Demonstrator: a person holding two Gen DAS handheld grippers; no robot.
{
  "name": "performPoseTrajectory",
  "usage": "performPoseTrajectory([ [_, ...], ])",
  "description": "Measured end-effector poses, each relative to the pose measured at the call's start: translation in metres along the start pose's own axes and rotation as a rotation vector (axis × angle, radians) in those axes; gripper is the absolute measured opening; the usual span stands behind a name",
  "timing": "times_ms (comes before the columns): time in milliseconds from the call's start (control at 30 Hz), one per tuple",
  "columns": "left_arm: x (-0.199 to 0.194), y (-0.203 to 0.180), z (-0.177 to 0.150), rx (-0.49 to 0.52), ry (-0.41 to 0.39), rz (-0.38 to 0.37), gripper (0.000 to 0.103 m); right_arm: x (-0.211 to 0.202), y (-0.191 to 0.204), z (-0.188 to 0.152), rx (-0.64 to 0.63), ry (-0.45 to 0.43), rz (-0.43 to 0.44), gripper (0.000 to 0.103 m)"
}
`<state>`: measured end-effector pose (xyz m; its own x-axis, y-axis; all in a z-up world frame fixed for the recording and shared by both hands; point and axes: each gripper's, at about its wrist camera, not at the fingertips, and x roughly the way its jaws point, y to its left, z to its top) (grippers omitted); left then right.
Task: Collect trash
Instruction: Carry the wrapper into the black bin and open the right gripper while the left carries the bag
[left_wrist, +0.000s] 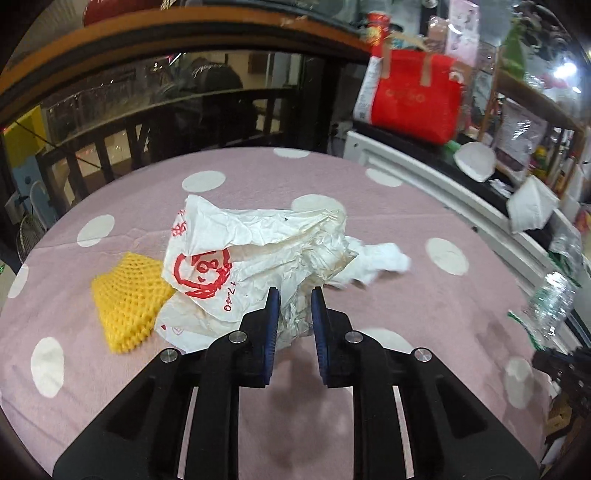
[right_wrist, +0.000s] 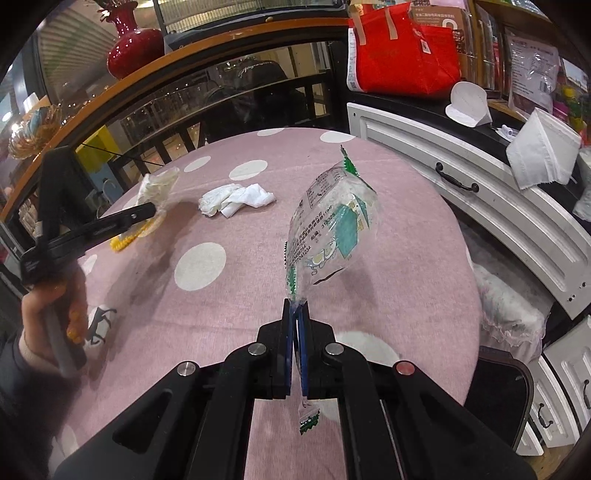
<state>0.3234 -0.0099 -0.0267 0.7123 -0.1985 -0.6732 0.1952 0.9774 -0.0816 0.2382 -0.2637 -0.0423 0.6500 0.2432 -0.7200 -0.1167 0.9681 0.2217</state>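
A round table under a pink cloth with white dots fills the space ahead of both grippers. Beyond its far right edge stands a white cabinet with a red bag on top, well apart from either gripper.

Ahead of the left gripper lies a crumpled white paper wrapper with a red printed face. Its near folds reach in between the left gripper's blue pads, and the jaws stand drawn in close around that crumpled part, grasping it. In the right wrist view the same gripper shows from the side at far left, carried by a hand, with a bit of the wrapper at its tip.

To the left of the left gripper, touching the wrapper's edge, sits a yellow foam net on the cloth. Ahead and to the right of it, just past the wrapper, lies a crumpled white tissue; from the right gripper it lies ahead and to the left, well apart.

The right gripper is clenched on the bottom edge of a clear plastic bag with green and white print, which stands up from its tips above the cloth, tilted to the right. A small end of the bag hangs out behind the pads.
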Motion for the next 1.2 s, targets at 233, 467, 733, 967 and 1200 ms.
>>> performPoseTrajectory([
  [233,-0.062,-0.036,-0.025,0.014,-0.067,-0.109,0.019,-0.037,-0.011,-0.032,0.004,-0.034,-0.011,0.004],
  [467,-0.109,-0.086,-0.049,0.079,-0.128,-0.181,0.019,-0.071,-0.034,-0.061,0.039,-0.057,-0.033,0.004],
  [733,-0.14,-0.159,-0.079,0.216,-0.181,-0.248,0.019,-0.105,-0.073,-0.095,0.092,-0.077,-0.101,0.004],
  [967,-0.141,-0.217,-0.104,0.278,-0.132,-0.362,0.019,-0.118,-0.114,-0.127,0.167,-0.041,-0.164,0.004],
  [1200,-0.131,-0.261,-0.123,0.314,-0.061,-0.443,0.019,-0.101,-0.146,-0.153,0.232,0.028,-0.21,0.004],
])
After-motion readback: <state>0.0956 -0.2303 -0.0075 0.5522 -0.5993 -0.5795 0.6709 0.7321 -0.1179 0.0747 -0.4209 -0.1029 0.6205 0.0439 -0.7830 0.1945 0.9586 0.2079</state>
